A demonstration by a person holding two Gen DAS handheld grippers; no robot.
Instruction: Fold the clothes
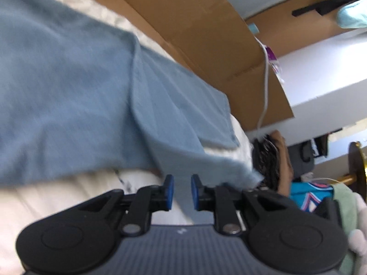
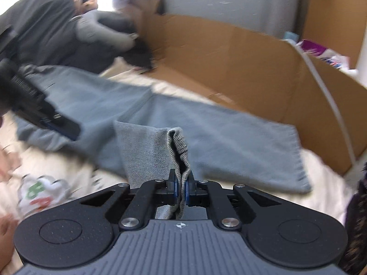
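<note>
You had the blue-grey jeans spread across the cream bedcover, running from the left of the right wrist view to a hem at the right, with the open cardboard box just behind them along the top of the frame. Your right gripper was pressed tight on a doubled hem of that denim at bottom centre, the fold standing up out of the pinch. Your left gripper sat at the bottom centre of its own view with the blue pads a narrow gap apart; a strip of the denim hung between them, but the blur would not let you tell whether the pads actually pressed it, and they looked apart from it. That was the main risk as I judged it: if the left side was not truly gripped, lifting on the right alone would have dragged the jeans askew and bunched the fold instead of laying it flat. The right pinch held only a thin edge, so a quick pull could have slipped it free. The white cable draped over the box at the right, and the printed white garment at lower left, both lay near enough to snag or get swept along.
</note>
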